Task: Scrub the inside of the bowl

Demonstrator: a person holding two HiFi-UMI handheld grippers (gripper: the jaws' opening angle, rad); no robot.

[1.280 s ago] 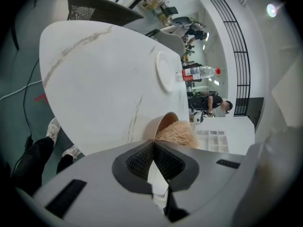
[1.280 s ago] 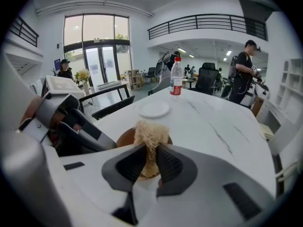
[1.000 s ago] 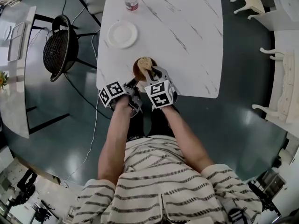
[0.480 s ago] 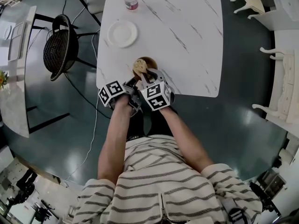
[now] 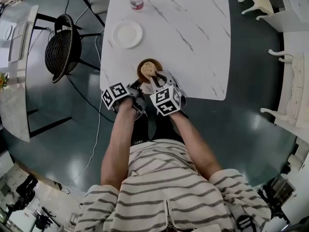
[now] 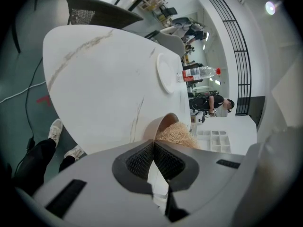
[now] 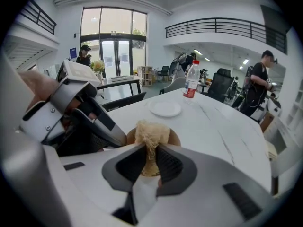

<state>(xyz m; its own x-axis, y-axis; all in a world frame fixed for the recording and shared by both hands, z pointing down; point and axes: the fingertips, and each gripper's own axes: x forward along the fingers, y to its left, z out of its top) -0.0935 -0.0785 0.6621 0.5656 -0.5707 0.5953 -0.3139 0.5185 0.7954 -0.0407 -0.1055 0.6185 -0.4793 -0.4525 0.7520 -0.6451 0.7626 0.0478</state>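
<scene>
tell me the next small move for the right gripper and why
Probably sweep the right gripper so its tan fibrous scrubber rubs around inside the small brown bowl: the scrubber sits inside it, and the left gripper pins the rim.

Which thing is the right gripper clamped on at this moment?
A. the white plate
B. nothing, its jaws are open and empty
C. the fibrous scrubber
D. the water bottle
C: in the right gripper view, the right gripper's jaws are closed on the tan scrubber, whose tuft pokes up over the bowl.
</scene>
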